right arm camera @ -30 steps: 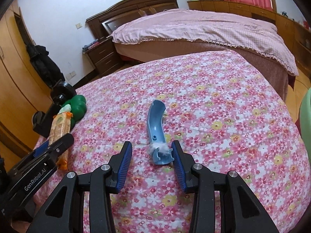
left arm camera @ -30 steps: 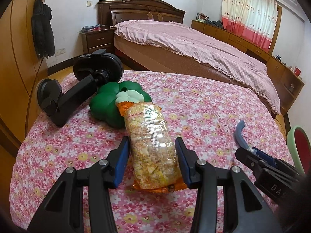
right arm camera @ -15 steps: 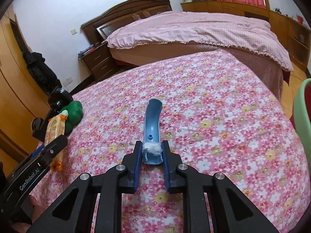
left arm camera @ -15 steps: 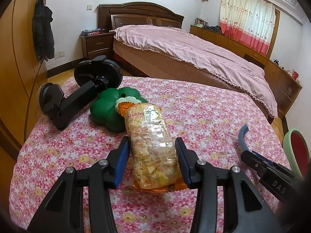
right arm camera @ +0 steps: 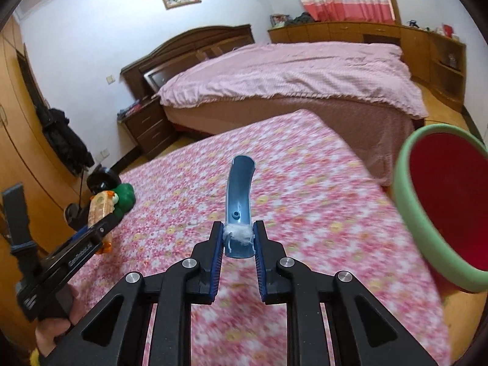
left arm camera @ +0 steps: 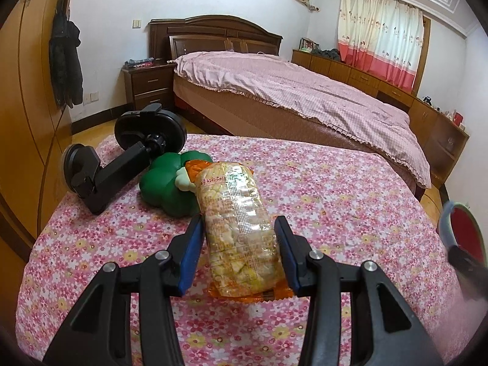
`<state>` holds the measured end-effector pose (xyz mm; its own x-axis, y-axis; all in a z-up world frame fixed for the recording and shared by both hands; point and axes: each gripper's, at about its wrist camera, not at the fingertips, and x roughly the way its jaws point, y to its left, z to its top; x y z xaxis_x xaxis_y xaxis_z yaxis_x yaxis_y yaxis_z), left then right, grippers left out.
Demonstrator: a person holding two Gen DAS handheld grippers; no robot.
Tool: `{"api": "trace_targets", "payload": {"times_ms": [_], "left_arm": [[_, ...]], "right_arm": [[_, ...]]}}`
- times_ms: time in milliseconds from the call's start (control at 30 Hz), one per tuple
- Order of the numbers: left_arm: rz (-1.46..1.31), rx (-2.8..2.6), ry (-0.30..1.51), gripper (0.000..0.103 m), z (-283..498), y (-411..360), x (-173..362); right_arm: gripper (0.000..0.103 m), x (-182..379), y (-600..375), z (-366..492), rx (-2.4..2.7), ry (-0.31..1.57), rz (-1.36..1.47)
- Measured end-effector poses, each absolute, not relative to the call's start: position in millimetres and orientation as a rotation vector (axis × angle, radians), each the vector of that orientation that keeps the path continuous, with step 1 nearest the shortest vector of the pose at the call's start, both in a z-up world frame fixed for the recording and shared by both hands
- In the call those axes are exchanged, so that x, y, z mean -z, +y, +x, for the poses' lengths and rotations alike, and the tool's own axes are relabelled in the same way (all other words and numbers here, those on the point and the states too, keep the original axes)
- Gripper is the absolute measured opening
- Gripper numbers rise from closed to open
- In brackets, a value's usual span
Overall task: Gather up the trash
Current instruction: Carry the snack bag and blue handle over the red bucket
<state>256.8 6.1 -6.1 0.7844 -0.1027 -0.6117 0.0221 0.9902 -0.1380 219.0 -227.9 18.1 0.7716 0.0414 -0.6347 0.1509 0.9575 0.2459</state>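
My left gripper [left arm camera: 239, 251] is shut on a clear-and-orange snack packet [left arm camera: 236, 228] and holds it lifted above the floral table [left arm camera: 335, 189]. My right gripper [right arm camera: 238, 245] is shut on a curved blue plastic piece [right arm camera: 239, 195] with a white wad at its gripped end, held above the table. A red bin with a green rim [right arm camera: 442, 204] stands off the table's right edge, close to the right gripper. The packet [right arm camera: 100, 210] and the left gripper also show in the right wrist view at the left.
A green cloud-shaped toy [left arm camera: 166, 186] and a black suction-cup mount [left arm camera: 122, 158] lie at the table's far left. A bed [left arm camera: 289, 97] stands beyond the table. A wooden wardrobe [left arm camera: 27, 91] stands along the left.
My right gripper closed on the blue piece and lifted it toward the red bin. My left gripper rose with the snack packet off the table.
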Motion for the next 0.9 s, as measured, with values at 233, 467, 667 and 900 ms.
{"api": "trace_targets", "payload": {"times_ms": [233, 467, 667, 900], "left_arm": [[-0.125, 0.102, 0.657, 0.048, 253, -3, 4], [-0.073, 0.133, 0.640, 0.048, 244, -28, -7], [-0.041, 0.221, 0.636, 0.048, 230, -64, -24], [-0.034, 0.375, 0.646, 0.048, 206, -122, -46]], "right_arm": [[0.019, -45, -269, 174, 0.171, 0.591, 0.336], [0.019, -56, -312, 133, 0.289, 0.520, 0.386], [0.019, -49, -352, 102, 0.355, 0.491, 0.467], [0.019, -42, -390, 77, 0.413, 0.464, 0.543]]}}
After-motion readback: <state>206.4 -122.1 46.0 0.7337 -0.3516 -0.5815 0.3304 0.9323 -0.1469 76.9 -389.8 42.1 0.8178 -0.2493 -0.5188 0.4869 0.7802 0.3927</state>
